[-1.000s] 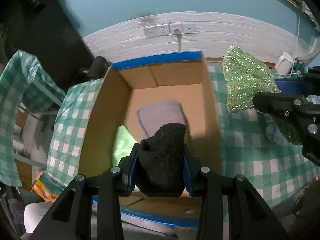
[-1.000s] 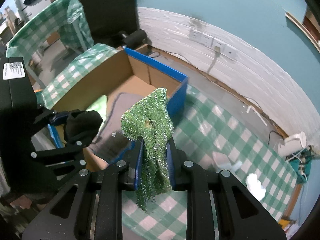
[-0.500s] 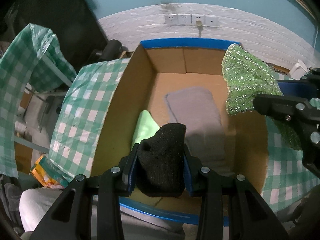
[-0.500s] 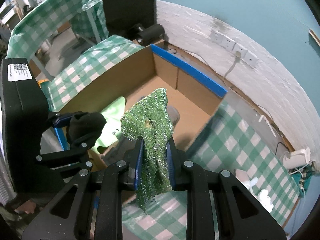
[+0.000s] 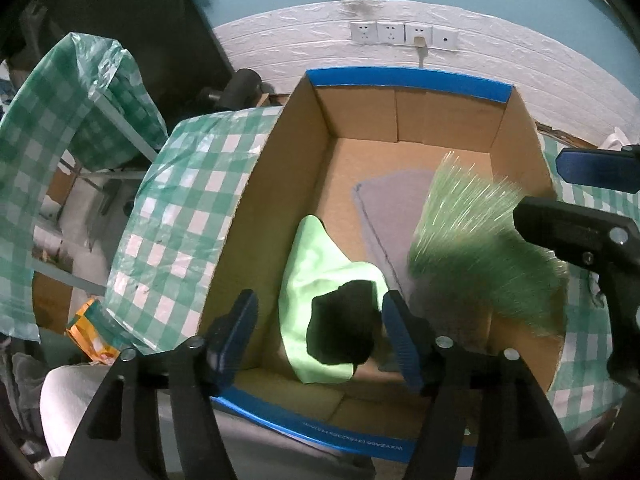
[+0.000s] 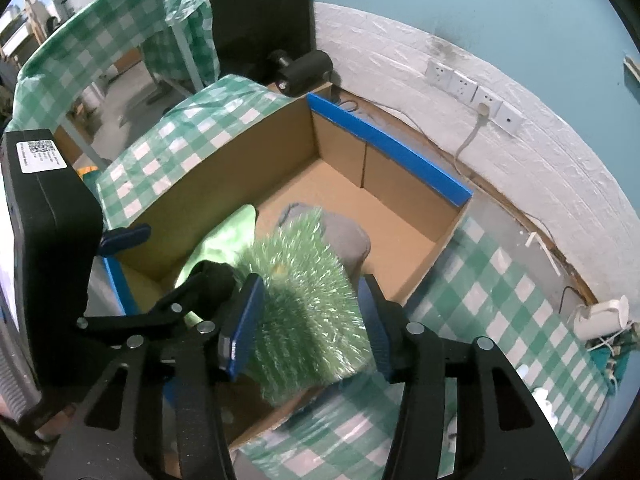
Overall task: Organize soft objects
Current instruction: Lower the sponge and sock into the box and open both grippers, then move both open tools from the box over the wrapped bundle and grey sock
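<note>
An open cardboard box (image 5: 408, 78) (image 6: 384, 136) with blue-taped rims holds a grey cloth (image 5: 392, 208) (image 6: 348, 236) and a light green cloth (image 5: 316, 256) (image 6: 228, 232). A black knitted piece (image 5: 340, 328) lies on the light green cloth, under my left gripper (image 5: 316, 304). Its jaws are opening and its pads stand clear of the piece. My right gripper (image 6: 311, 284) hangs over the box's near right side, jaws opening. A sparkly green cloth (image 6: 304, 308) (image 5: 480, 256), blurred, drops loose between them.
The box stands on a table with a green checked cover (image 5: 180, 208) (image 6: 500, 280). A second covered table (image 5: 60, 100) is at the left. Wall sockets (image 5: 400, 32) and a cable run behind. A white item (image 6: 600, 316) lies far right.
Both grippers opened. The black knitted piece dropped from the left one onto the light green cloth. The sparkly green cloth slipped out of the right grip and is falling into the box.
</note>
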A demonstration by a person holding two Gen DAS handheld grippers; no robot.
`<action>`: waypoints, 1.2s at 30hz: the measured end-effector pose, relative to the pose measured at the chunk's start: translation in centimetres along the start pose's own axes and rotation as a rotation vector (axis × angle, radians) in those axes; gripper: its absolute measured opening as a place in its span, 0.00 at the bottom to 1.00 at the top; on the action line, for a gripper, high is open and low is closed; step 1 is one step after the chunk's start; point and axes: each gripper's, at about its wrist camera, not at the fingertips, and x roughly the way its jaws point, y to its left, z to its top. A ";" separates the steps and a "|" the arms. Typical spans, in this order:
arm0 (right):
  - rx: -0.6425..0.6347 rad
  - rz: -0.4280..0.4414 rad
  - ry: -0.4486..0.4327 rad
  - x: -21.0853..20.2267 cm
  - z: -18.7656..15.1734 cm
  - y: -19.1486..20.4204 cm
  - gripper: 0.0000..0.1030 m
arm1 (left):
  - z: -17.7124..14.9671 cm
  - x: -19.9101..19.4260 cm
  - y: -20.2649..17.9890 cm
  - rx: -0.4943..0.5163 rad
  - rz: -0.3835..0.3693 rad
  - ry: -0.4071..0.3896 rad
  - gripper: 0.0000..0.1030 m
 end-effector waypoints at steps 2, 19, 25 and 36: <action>0.003 -0.009 -0.005 -0.1 0.0 -0.2 0.54 | 0.1 -0.1 0.0 -0.003 -0.004 -0.004 0.65; 0.045 -0.059 -0.025 -2.1 -2.0 -3.3 0.55 | 0.7 -1.5 -2.3 0.036 -0.036 -0.036 0.67; 0.058 -0.078 -0.034 -3.2 -3.0 -4.4 0.55 | 0.7 -2.3 -3.8 0.065 -0.049 -0.054 0.67; 0.087 -0.104 -0.040 -4.5 -4.9 -6.9 0.55 | 0.9 -3.4 -6.5 0.119 -0.055 -0.073 0.71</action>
